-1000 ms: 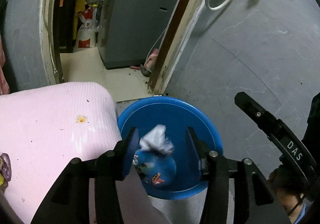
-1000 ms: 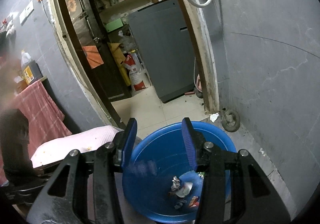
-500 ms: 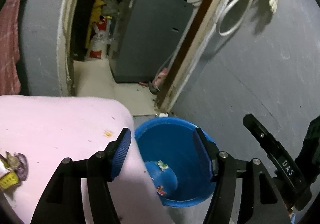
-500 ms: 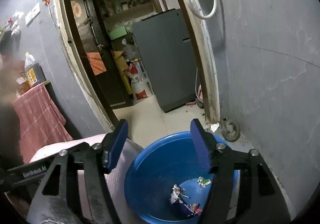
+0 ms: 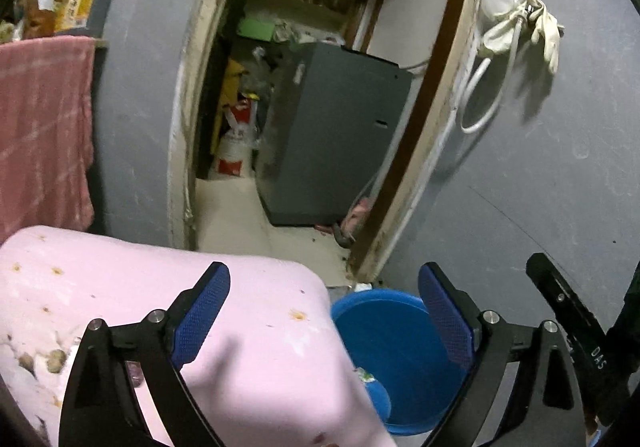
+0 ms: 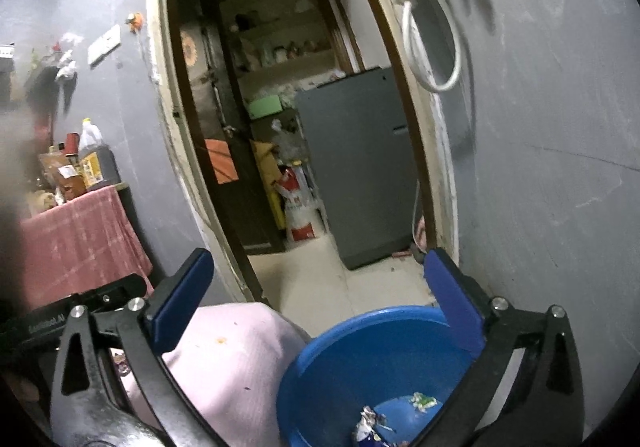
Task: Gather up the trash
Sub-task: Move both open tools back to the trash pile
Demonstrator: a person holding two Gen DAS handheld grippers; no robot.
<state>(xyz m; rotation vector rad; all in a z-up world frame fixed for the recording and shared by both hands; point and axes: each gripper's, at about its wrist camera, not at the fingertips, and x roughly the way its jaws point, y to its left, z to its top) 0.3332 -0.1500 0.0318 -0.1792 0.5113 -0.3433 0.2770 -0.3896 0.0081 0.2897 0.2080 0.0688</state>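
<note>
A blue plastic tub (image 5: 396, 331) stands on the floor beside a pink-covered table (image 5: 240, 327); it also shows in the right wrist view (image 6: 360, 363). Crumpled wrappers (image 6: 376, 423) lie at its bottom, and one scrap (image 5: 366, 376) shows in the left wrist view. My left gripper (image 5: 324, 311) is open and empty above the table's corner and the tub. My right gripper (image 6: 316, 283) is open and empty above the tub's rim. Small scraps of trash (image 5: 40, 359) lie on the table at the far left.
A doorway leads to a tiled room with a grey washing machine (image 5: 332, 135) and a red-and-white sack (image 5: 236, 151). A white hose and rubber gloves (image 5: 516, 31) hang on the grey wall. A side table with a red cloth (image 6: 76, 239) holds bottles.
Both grippers opened wider and rose, tilting up from the tub. The wrapper seen between the left fingers one second ago now lies in the tub.
</note>
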